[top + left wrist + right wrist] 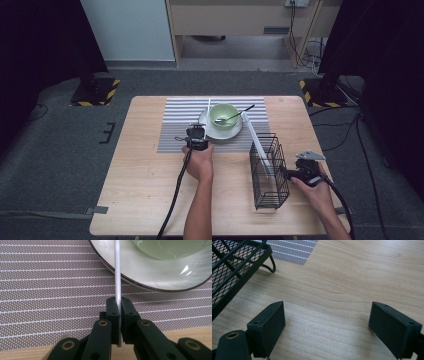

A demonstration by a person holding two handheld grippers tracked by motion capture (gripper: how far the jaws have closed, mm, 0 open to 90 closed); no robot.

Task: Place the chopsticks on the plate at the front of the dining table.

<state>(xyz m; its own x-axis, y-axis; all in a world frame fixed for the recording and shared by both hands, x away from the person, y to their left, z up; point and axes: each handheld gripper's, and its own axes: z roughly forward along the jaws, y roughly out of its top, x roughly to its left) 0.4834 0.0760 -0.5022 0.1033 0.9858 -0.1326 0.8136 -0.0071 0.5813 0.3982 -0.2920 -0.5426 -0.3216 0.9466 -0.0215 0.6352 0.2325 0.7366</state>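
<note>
Nearest the lens, left tool clamped on a thin white chopstick, jaws pressed together around it. Stick's long axis running straight away from the tool, pointing past the plate, crossing over the plate's dark rim near its left side. Near end poking out just behind the jaws; far end cut off at the top edge of the left gripper view. From above, left tool just in front of the plate, on the striped mat. Green bowl on the plate, a spoon resting in it. Black wire basket right of the plate, a second white stick leaning in it. Right tool beside the basket, jaws wide apart over bare bench, gripping nothing. Left tool's fingertips hard to make out from above.
</note>
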